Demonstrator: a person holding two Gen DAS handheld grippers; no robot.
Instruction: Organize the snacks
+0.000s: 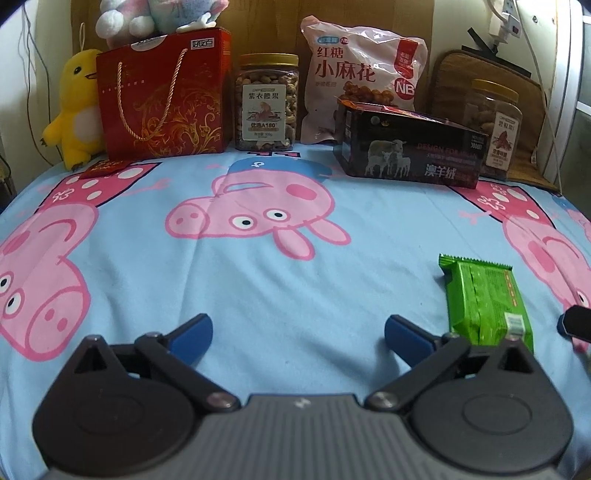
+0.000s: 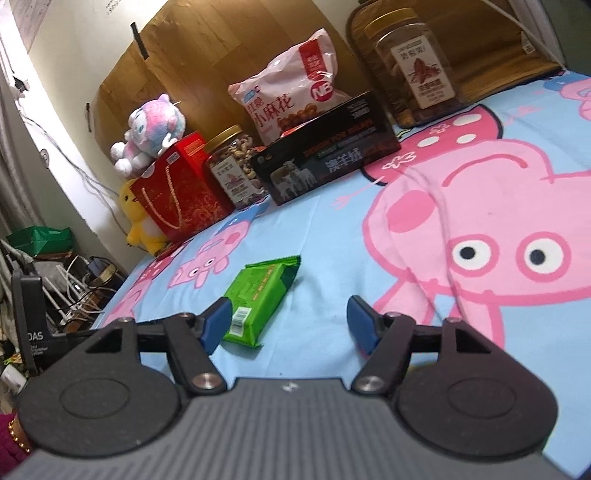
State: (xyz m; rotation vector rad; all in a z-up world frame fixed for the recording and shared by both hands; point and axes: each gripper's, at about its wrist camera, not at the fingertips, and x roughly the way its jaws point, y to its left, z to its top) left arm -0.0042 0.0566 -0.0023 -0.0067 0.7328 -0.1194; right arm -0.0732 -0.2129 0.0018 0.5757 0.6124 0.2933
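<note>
A green snack packet [image 1: 487,301] lies flat on the blue pig-print sheet [image 1: 295,266], right of my left gripper [image 1: 297,334], which is open and empty. In the right wrist view the same packet [image 2: 258,301] lies just ahead of my right gripper [image 2: 290,319], beside its left finger [image 2: 216,321]. That gripper is open and empty. The right gripper's tip [image 1: 576,321] shows at the left view's right edge. Along the back stand a red gift bag [image 1: 162,99], a nut jar [image 1: 266,101], a pink snack bag [image 1: 360,77], a dark box [image 1: 410,147] and a second jar [image 1: 496,125].
A yellow plush duck [image 1: 75,110] and a pink plush toy [image 1: 159,16] sit at the back left. A woven mat [image 1: 517,96] leans behind the right jar. Beyond the bed's left edge lies clutter with cables [image 2: 70,280].
</note>
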